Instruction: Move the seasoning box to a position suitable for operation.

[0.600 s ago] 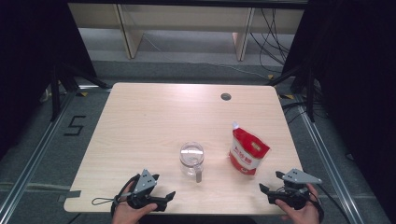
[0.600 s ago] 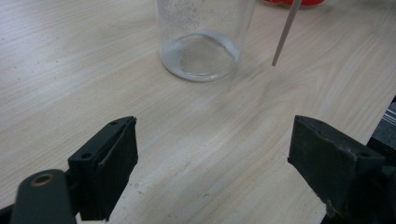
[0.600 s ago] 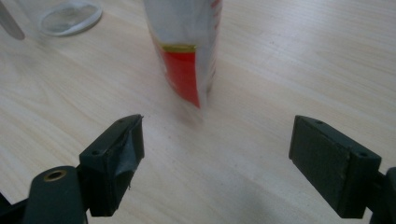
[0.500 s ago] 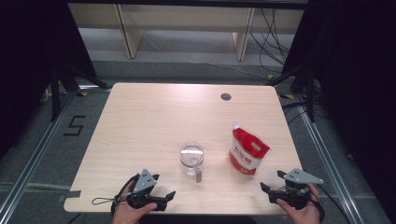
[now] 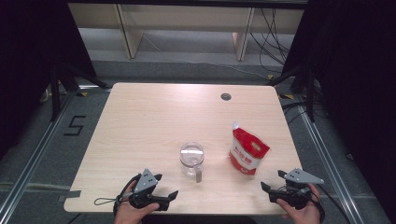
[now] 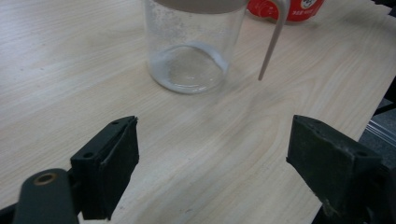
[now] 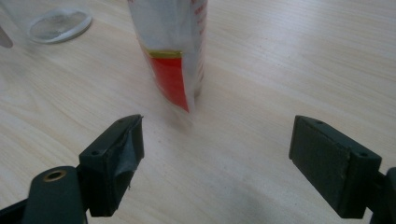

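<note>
A clear glass jug (image 5: 192, 158) with a grey lid and handle stands near the table's front middle. To its right stands a red and white pouch (image 5: 247, 151). My left gripper (image 5: 166, 185) rests at the front edge, left of the jug, open and empty. In the left gripper view the jug (image 6: 189, 46) is just ahead of the open jaws (image 6: 212, 154), with the pouch (image 6: 280, 7) behind it. My right gripper (image 5: 272, 180) sits at the front right, open and empty. Its own view has the pouch (image 7: 173, 51) ahead of the jaws (image 7: 217, 158) and the jug's base (image 7: 58, 23) at the upper left.
The light wooden table (image 5: 154, 116) has a round cable hole (image 5: 226, 96) at its back right. Bare tabletop stretches behind and left of the jug. Shelving legs and cables lie on the floor beyond the table.
</note>
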